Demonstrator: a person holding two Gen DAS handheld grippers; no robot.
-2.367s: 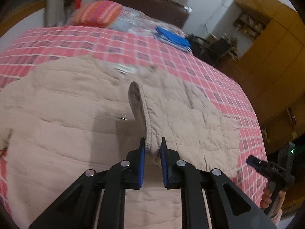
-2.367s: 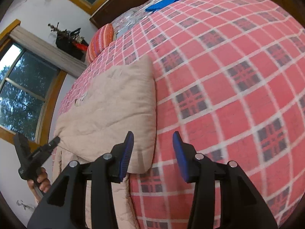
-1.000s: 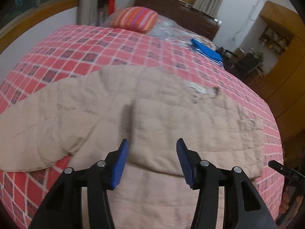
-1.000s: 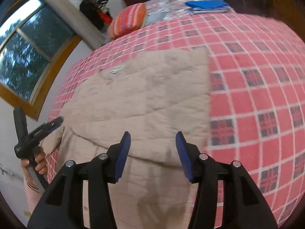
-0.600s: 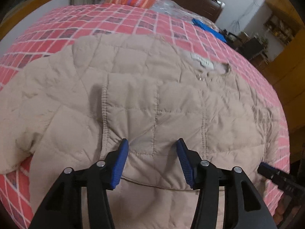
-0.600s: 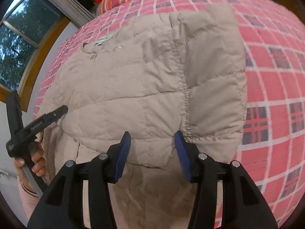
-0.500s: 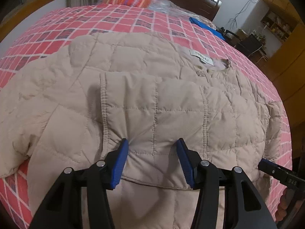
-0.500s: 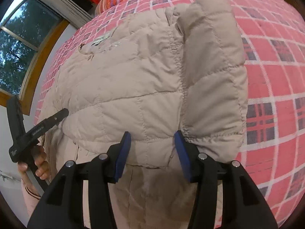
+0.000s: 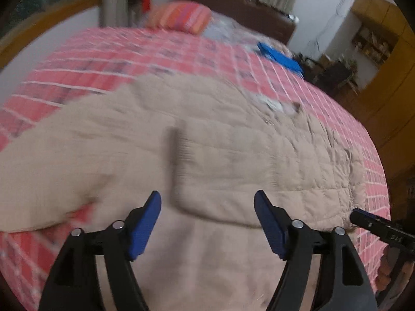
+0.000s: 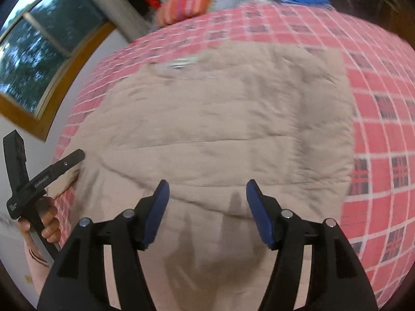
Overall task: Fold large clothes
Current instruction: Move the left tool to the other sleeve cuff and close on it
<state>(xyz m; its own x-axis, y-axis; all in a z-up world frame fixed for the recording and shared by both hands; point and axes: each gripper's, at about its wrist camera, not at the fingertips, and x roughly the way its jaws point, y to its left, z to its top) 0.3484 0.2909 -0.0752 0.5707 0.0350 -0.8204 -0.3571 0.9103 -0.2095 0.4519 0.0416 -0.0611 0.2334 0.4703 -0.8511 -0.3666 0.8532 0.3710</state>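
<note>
A beige quilted jacket (image 9: 233, 155) lies spread, collar away from me, on the red plaid bed (image 9: 116, 57). One sleeve is folded flat across its chest (image 9: 246, 181); the other sleeve (image 9: 52, 168) stretches out to the left. My left gripper (image 9: 207, 202) hovers open over the folded sleeve's lower edge, holding nothing. In the right wrist view the jacket (image 10: 220, 119) fills the middle, and my right gripper (image 10: 207, 189) hangs open and empty above its lower part. The left gripper (image 10: 52, 171) shows at the jacket's left edge, held by a hand (image 10: 46, 220).
An orange striped pillow (image 9: 181, 16) and a folded blue cloth (image 9: 280, 57) sit near the dark headboard (image 9: 233, 0). Wooden wardrobes (image 9: 389, 77) stand to the right of the bed. A window (image 10: 33, 51) is on the left wall.
The left gripper let go of the sleeve cuff, now folded flat across the chest. Both open grippers dipped close to the jacket, then drew back from it; the views are blurred.
</note>
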